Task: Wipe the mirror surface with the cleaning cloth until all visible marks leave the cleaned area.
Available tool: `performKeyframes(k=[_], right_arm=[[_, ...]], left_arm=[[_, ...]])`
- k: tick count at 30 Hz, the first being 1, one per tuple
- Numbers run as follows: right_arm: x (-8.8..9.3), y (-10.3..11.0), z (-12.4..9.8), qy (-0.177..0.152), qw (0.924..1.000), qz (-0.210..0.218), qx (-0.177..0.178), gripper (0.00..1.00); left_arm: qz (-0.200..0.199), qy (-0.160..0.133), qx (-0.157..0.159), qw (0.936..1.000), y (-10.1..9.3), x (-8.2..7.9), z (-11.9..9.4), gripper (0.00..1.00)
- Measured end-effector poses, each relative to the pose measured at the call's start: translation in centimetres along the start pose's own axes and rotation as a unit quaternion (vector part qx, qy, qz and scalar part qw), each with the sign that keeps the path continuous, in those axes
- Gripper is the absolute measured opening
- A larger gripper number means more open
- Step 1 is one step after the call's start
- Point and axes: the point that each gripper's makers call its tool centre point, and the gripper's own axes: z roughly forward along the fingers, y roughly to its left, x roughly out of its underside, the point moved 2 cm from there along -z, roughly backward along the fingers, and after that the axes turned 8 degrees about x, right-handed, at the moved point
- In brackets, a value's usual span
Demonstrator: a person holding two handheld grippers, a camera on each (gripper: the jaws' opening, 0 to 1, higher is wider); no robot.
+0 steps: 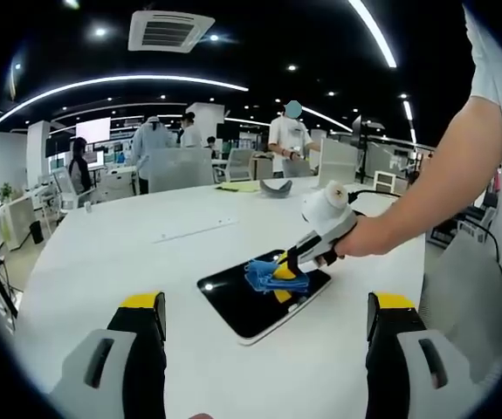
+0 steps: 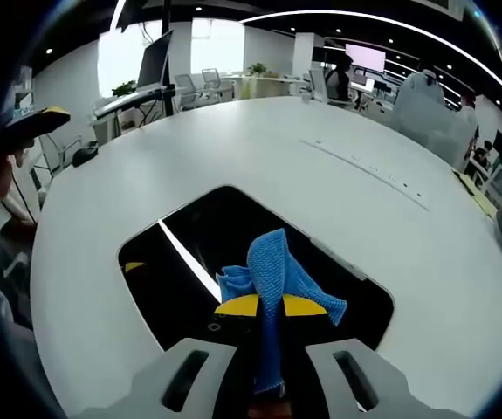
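Presently: white surface point(image 1: 146, 236); dark mirror point(image 2: 181, 262) lying flat beneath the right hand-held gripper point(image 2: 270, 307); blue cleaning cloth point(image 2: 272, 271) pinched between its jaws, resting on the mirror; left hand-held gripper point(image 1: 268, 310) spread, holding nothing, nearby.

Cloth point(image 2: 272, 275): blue, with a fine woven texture. Mirror point(image 1: 246, 305): dark, near-black face with a thin white edge; in the right gripper view it reflects one bright white line. Table point(image 1: 146, 253): plain white. Left gripper point(image 1: 268, 319): grey body, black jaws, yellow tips. Right gripper point(image 2: 271, 305): same grey, black and yellow scheme; white housing. Sleeve point(image 1: 499, 61): white.
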Motion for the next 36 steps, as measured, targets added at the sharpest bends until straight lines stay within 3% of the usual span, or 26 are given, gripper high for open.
performKeyframes(k=[15,18,36], right_arm=[[0.4,0.7,-0.7,-0.008,0.9999,0.008,-0.002,0.03],[0.6,1.2,-1.0,-0.01,0.9999,-0.011,-0.001,0.03],[1.2,2.2,-1.7,-0.019,0.9998,0.01,0.001,0.03]], left_arm=[[0.003,-0.003,0.005,1.0,0.1,-0.4,0.4,0.97],[0.004,-0.003,0.004,1.0,0.1,-0.4,0.5,0.97],[0.004,-0.005,0.008,0.9999,0.1,-0.4,0.7,0.97]])
